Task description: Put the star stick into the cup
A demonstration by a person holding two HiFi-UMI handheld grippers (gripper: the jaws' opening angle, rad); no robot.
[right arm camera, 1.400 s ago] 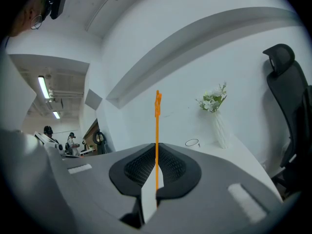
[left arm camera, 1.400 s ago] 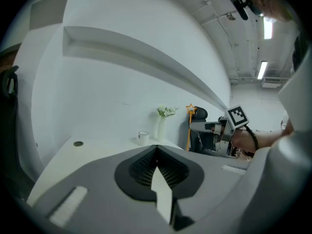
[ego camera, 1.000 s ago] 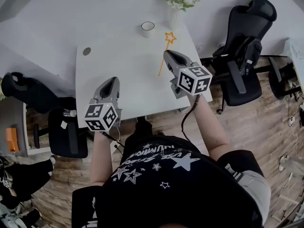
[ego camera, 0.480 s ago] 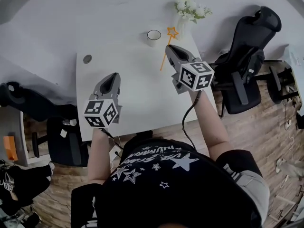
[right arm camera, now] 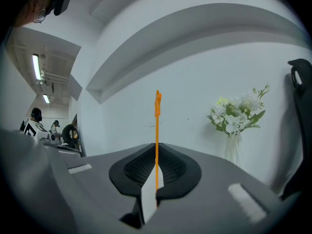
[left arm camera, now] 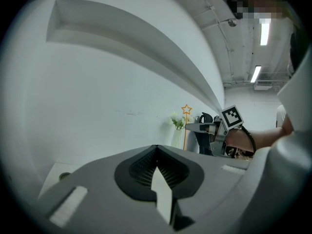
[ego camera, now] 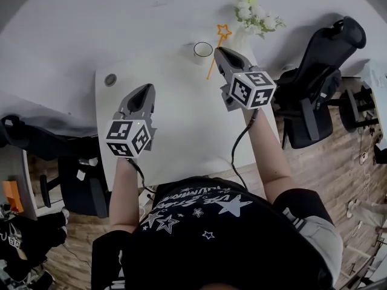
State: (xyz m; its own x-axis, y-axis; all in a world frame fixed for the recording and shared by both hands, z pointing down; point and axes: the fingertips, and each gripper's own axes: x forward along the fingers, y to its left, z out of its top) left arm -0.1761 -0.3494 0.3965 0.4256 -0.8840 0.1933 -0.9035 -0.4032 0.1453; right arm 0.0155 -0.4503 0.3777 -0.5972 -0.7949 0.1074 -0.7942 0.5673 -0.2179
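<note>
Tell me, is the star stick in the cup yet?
Not yet. Done: the right tool has the stick clamped between its jaws. Now: it holds it upright near the cup. Left: lower the stick into the cup and let go.

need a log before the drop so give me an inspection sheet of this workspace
surface: white table, cable hole near its left corner
job's things: star stick upright in right tool, not yet in the cup
clutter: vase of flowers at the back edge
grippers: right tool shut on the star stick; left tool shut, empty
cables: black cable hanging from each tool
surroundings: black office chairs both sides, wood floor
</note>
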